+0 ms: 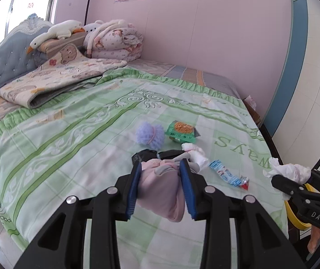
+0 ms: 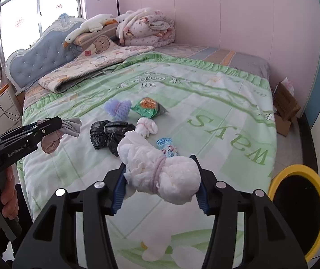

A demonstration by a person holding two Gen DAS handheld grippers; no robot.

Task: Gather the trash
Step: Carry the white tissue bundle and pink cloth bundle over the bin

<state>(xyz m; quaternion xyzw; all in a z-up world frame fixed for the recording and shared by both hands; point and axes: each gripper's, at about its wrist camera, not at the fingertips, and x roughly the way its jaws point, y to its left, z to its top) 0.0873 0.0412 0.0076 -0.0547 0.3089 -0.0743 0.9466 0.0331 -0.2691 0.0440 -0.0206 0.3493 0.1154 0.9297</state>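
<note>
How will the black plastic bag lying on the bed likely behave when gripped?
The black plastic bag looks crumpled and thin, so it is probably floppy and light. Its glossy film may slip between pads. Lying slack on the green bedspread, it seems unlikely to roll.

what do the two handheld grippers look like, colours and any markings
Both are black plastic. The left gripper and right gripper each have ribbed blue pads and round silver bolts. The left's side reads GenRobot.AI in the right wrist view; the right's reads DAS in the left wrist view.

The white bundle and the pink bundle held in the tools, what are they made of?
The white bundle looks like crumpled tissue or thin matte paper, creased, tied with a hair band. The pink bundle looks like soft knit fabric, perhaps a sock: smooth, matte, with a grey cuff.
</note>
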